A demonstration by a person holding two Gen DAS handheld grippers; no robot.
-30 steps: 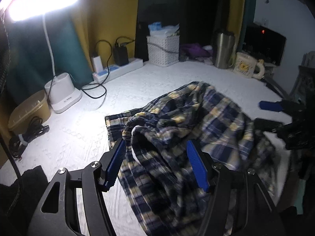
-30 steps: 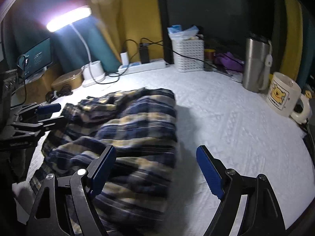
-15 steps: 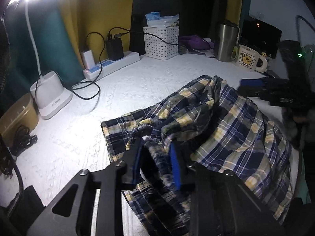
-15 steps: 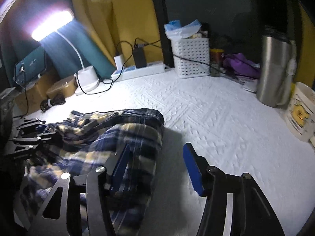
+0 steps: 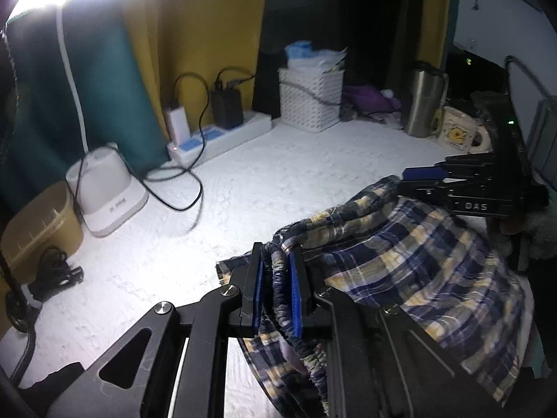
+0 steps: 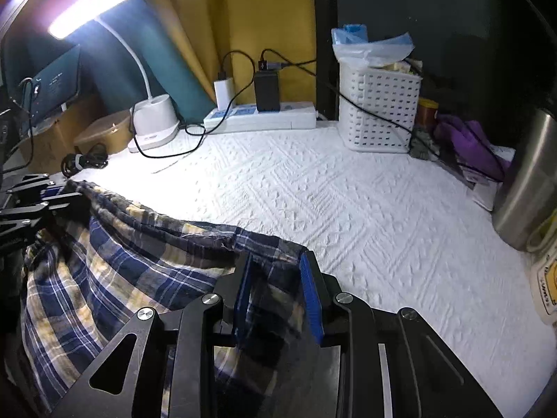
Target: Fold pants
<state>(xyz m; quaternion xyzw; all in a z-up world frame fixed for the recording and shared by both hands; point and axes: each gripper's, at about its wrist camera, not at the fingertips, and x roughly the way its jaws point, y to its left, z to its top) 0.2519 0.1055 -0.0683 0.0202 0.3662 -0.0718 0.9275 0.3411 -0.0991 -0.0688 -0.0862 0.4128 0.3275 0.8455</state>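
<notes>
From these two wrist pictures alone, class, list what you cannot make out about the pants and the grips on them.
- Legs and hems of the pants: left wrist view, bunched folds and the left gripper cover them.
- Fabric's near end: right wrist view, cut off by the bottom edge behind the right gripper.
- Whether the right gripper's pads press the cloth: jaws have just been closing, fabric between them, contact unclear.

Crumpled blue-and-yellow plaid pants point(image 6: 115, 268) lie near-left on the white quilted cover point(image 6: 348, 209), white perforated plastic basket point(image 6: 379, 111) far behind.
</notes>
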